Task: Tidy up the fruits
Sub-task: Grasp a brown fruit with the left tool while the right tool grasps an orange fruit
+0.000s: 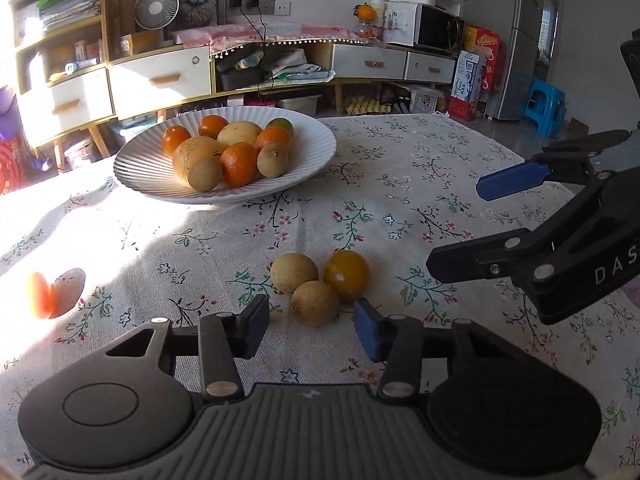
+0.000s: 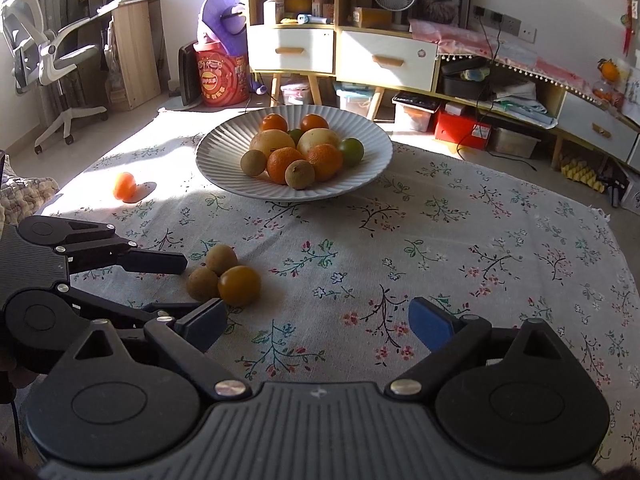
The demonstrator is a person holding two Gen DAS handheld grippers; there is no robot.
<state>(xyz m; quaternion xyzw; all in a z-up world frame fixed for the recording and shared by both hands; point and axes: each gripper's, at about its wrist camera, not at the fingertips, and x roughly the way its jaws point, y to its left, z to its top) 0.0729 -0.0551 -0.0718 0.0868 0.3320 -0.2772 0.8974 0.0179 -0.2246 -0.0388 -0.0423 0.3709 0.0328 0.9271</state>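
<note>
1. We see a white ribbed plate [image 1: 132, 168] in the upper middle of both views, resting on a floral tablecloth [image 1: 400, 184] and heaped with oranges, pale yellow fruits and small brown round fruits.
2. Three loose fruits lie clustered on the cloth, touching one another: a nearer brown fruit [image 1: 315, 303], a second brown fruit [image 1: 294, 272] behind it, and a yellow-orange fruit [image 1: 346, 275] to their right in the left wrist view.
3. A lone orange fruit [image 2: 124, 186] sits in bright sunlight well apart from the cluster, at the left of both views.
4. Our left gripper [image 1: 310, 322] is low in the left wrist view, its jaws partly apart, with the nearer brown fruit just ahead of the gap; neither pad touches it, and it holds nothing.
5. In the right wrist view the left gripper enters from the left edge, its upper finger [image 2: 154, 262] just beside the cluster.
6. Our right gripper [image 2: 316, 326] stands wide apart over bare cloth, empty, with the yellow-orange fruit near its left finger.
</note>
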